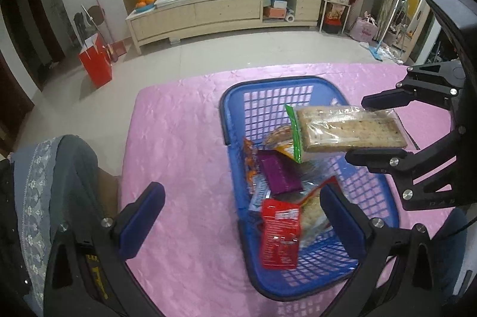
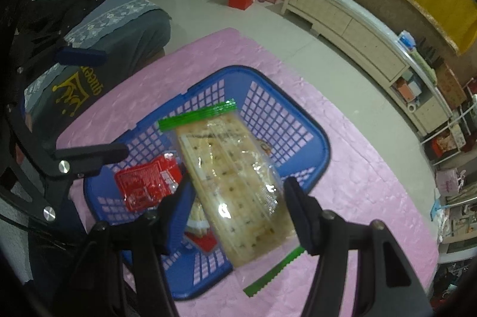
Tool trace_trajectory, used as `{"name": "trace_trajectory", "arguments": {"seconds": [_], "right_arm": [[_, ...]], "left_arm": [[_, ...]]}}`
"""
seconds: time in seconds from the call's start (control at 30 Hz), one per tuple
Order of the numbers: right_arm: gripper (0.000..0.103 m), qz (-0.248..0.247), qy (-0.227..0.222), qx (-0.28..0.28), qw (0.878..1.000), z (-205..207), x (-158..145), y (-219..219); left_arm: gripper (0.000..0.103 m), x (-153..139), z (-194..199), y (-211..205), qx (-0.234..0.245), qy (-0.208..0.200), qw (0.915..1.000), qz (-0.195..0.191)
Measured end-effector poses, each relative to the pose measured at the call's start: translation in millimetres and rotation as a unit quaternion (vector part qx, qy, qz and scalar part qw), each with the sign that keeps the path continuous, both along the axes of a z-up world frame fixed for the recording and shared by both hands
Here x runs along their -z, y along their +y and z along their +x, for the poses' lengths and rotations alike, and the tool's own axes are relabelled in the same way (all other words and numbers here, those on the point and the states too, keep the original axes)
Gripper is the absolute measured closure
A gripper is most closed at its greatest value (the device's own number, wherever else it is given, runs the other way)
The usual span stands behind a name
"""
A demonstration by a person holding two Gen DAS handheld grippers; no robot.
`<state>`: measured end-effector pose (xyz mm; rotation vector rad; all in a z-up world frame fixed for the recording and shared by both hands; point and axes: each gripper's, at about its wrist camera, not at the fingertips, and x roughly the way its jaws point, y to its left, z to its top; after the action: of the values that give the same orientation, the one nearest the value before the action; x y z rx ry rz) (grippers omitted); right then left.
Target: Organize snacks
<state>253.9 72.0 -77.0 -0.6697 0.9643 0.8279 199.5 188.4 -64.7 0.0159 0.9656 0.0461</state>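
Note:
A blue plastic basket [image 1: 232, 96] [image 2: 322, 144] stands on the pink-covered table [image 1: 179, 138]. Inside it lie a red packet [image 1: 280, 233] [image 2: 146, 185], a purple packet [image 1: 278, 174] and other wrapped snacks. My right gripper [image 1: 378, 129] [image 2: 238, 215] is shut on a clear pack of crackers with green ends [image 1: 348, 126] [image 2: 238, 185]. It holds the pack flat in the air above the basket. My left gripper [image 1: 241, 224] [image 2: 89, 105] hovers open over the basket's near end, with nothing gripped between its fingers.
A seat draped in grey and lace-trimmed cloth [image 1: 47, 182] [image 2: 119, 15] stands against the table's edge. Beyond the table lies tiled floor with a red paper bag [image 1: 95, 63] and a long pale cabinet [image 1: 223, 9]. Pink cloth lies bare around the basket.

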Motion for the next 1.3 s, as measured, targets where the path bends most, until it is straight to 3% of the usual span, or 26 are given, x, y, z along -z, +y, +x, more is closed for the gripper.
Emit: {"name": "trace_trajectory", "arguments": {"seconds": [0.47, 0.57, 0.77, 0.87, 1.2, 1.3], "right_arm": [[0.034, -0.036, 0.006, -0.01, 0.999, 4.0, 27.7, 15.1], [0.025, -0.023, 0.006, -0.011, 1.0, 0.9, 20.7, 7.2], [0.023, 0.026, 0.018, 0.024, 0.999, -9.1, -8.1, -26.1], [0.023, 0.038, -0.008, 0.045, 0.998, -24.4, -26.9, -53.2], [0.023, 0.07, -0.017, 0.137, 0.988, -80.7, -50.3, -140.9], [0.023, 0.093, -0.05, 0.166, 0.981, -107.1, -60.5, -165.2]], "left_arm": [[0.0, 6.9, 0.5, 3.0, -0.007, 0.015, 0.9999, -0.002], [0.0, -1.9, -6.3, -1.0, -0.014, 0.005, 0.9999, 0.006], [0.0, -21.8, -28.0, -17.9, -0.006, -0.014, 0.9996, 0.022], [0.0, -34.4, -44.4, -30.0, 0.001, -0.032, 0.9994, 0.012], [0.0, -55.9, -91.8, -96.0, 0.034, -0.076, 0.9965, -0.006], [0.0, -61.4, -109.7, -120.1, 0.044, -0.1, 0.994, 0.004]]}}
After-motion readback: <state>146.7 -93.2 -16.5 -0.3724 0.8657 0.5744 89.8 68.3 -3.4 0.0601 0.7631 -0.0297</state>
